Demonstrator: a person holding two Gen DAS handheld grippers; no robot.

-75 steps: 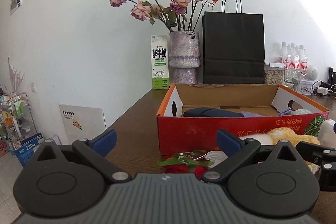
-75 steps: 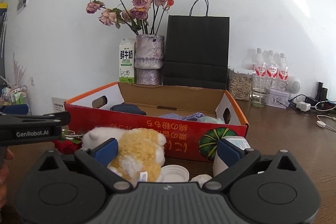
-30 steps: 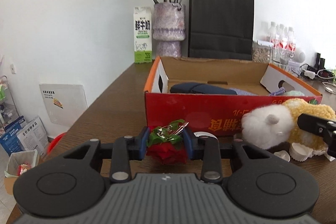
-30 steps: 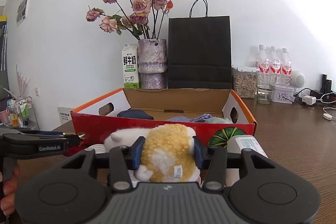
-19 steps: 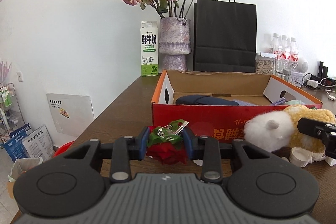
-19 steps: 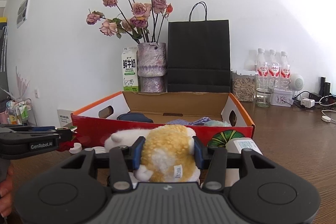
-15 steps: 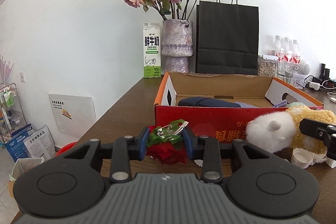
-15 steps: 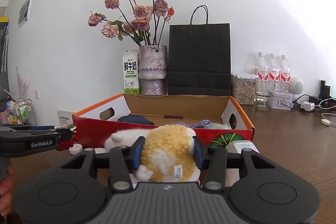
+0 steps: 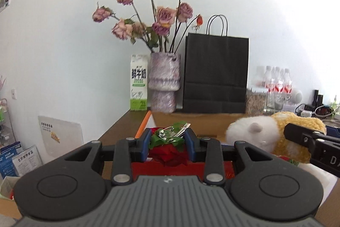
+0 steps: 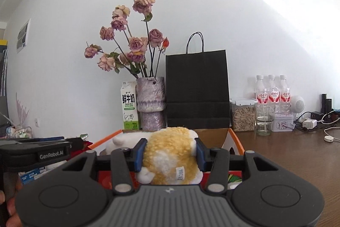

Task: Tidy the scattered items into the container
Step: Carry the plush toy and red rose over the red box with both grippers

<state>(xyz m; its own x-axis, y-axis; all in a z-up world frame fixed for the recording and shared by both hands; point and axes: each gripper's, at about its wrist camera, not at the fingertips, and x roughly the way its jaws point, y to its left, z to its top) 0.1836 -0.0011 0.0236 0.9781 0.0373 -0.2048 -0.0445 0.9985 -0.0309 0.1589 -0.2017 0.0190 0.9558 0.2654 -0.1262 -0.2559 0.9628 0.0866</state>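
Red artificial rose (image 9: 170,152) with green leaves sits clamped between the blue pads of the left tool (image 9: 169,146) — held up in front of the near wall of the cardboard box (image 9: 199,120). Right tool (image 10: 170,154) grips a yellow-and-white plush toy (image 10: 170,154) across its body, also raised at the box's near edge; in the left wrist view the plush (image 9: 255,133) hangs just right of the rose. Box has orange rim (image 10: 235,137) and red outer wall, on the wooden tabletop (image 10: 297,152). Behind it — milk carton (image 10: 128,105), vase of dried roses (image 10: 149,99), black paper bag (image 10: 196,88), water bottles (image 10: 273,89).
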